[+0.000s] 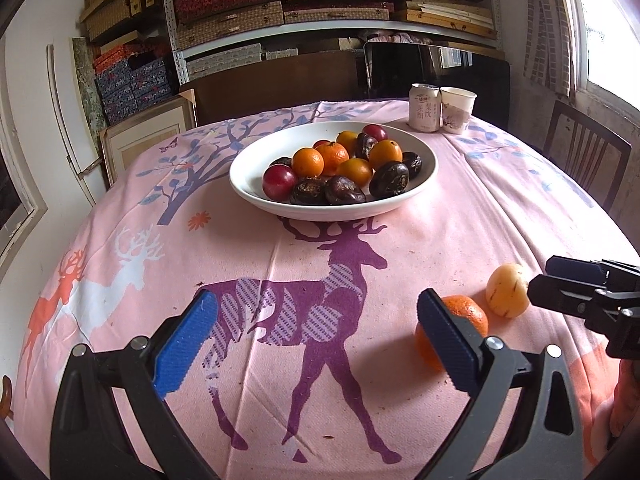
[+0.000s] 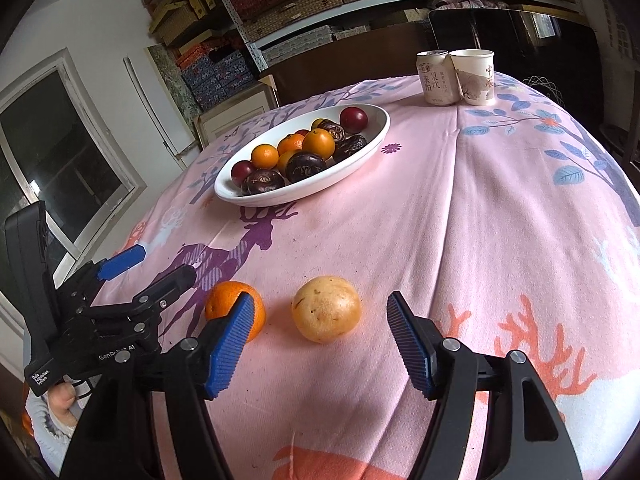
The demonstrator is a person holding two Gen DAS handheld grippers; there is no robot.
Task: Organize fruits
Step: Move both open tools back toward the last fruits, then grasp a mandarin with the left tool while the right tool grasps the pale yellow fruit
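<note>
While both grippers' jaws stand open, the yellow fruit (image 2: 326, 309) near the bowl (image 2: 376, 142) looks round, firm and smooth, so the right gripper (image 2: 320, 342) should squeeze its middle gently.

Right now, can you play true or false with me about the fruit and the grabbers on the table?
1. Two fruits lie loose on the tablecloth, outside the white bowl. True: an orange and a pale yellow fruit.
2. The right hand-held gripper is squeezing the yellow fruit. False: it is open and the fruit sits free ahead of it.
3. The left hand-held gripper is open and holds nothing. True.
4. The bowl is empty. False: it holds oranges, red plums and dark brown fruits.
5. A can and a paper cup stand side by side beyond the bowl. True.
</note>
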